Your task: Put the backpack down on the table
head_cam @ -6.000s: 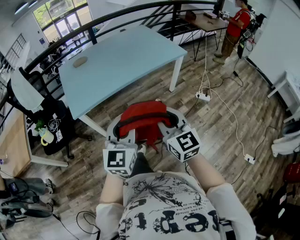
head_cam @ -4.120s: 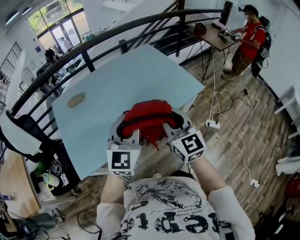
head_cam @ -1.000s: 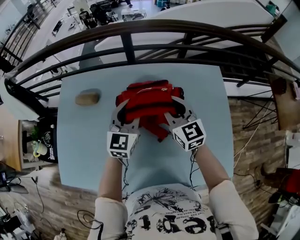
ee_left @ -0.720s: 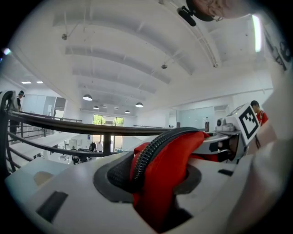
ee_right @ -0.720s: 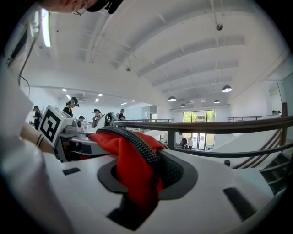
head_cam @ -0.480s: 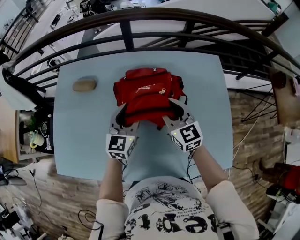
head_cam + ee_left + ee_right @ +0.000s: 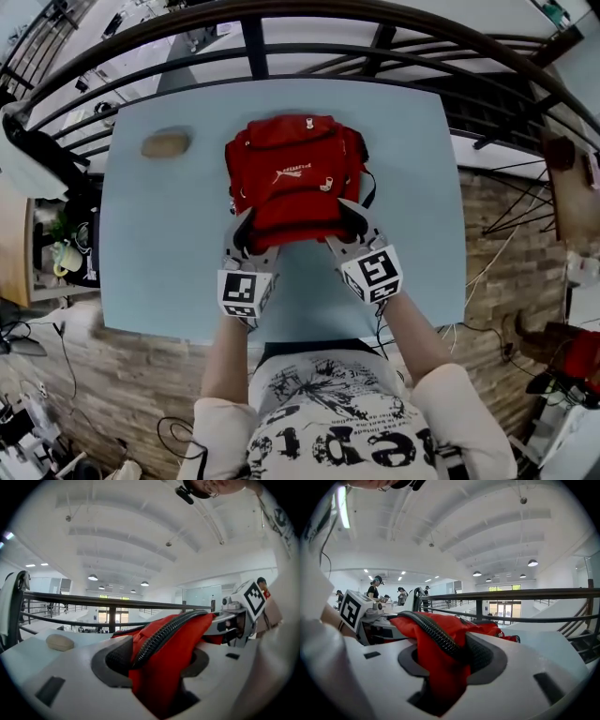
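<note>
One red backpack (image 7: pixel 295 178) is down flat on the light-blue table (image 7: pixel 159 272), front panel up, in the middle-to-far part of the top. Its long axis runs away from the person, with the near short edge facing them.

Both grippers sit at that near edge, left gripper (image 7: pixel 246 232) at its left corner and right gripper (image 7: pixel 345 223) at its right corner. So the backpack lies straight ahead of both, and neither hand is nearer.

- **Left jaws:** apart, have just been opening. A fold of red fabric with the black zip (image 7: pixel 164 630) lies between them – loose rather than pinched, as far as I can judge.
- **Right jaws:** also apart and just been opening. The fabric and zip rest against one pad, with a gap at the other.

Placing looks done bar the release. The next move is probably drawing both grippers back toward the person, along the long axis – a snagged zip could drag the backpack.

Counts: 1 backpack, 1 table, 2 grippers, 1 tan oval lump (image 7: pixel 166 144) left of the backpack, well apart.
</note>
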`<state>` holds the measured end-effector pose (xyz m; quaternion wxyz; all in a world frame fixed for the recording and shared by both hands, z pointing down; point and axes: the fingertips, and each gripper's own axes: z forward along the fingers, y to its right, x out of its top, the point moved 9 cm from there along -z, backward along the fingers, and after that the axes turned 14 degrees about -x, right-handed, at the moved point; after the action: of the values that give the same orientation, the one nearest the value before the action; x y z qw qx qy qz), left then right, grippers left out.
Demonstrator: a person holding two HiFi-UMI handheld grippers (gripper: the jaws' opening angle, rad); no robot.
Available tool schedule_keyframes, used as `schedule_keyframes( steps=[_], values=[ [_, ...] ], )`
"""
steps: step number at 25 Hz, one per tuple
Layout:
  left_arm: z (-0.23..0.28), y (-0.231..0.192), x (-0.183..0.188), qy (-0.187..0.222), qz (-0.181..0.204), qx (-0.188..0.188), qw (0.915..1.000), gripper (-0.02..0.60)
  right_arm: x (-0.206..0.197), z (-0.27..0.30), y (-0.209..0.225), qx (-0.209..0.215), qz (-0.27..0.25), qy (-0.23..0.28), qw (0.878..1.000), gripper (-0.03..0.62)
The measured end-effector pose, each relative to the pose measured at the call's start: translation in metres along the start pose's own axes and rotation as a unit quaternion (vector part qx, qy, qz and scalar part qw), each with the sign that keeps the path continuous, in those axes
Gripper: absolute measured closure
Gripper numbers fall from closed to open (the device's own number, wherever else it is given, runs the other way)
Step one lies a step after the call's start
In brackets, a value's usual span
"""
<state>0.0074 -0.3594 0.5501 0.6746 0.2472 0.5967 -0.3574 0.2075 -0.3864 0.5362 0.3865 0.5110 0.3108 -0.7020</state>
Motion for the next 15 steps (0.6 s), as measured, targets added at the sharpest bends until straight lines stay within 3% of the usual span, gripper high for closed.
schedule_keyframes(
  steps=[4,8,15],
  values=[
    [-0.012,0.012,-0.029,-0.018,0.032,-0.013,0.9992,0.354,-0.027,-0.012,-0.008,0.013,-0.024,-0.019,0.999,0.436],
    [-0.021,0.027,-0.052,-0.065,0.051,-0.026,0.9963,0.307,-0.045,-0.025,-0.014,0.019,-0.045,-0.027,0.998,0.430],
    [-0.042,0.042,-0.071,-0.083,0.042,-0.015,0.9955,0.281,-0.057,-0.044,-0.026,0.026,-0.075,-0.039,0.996,0.371]
  ],
)
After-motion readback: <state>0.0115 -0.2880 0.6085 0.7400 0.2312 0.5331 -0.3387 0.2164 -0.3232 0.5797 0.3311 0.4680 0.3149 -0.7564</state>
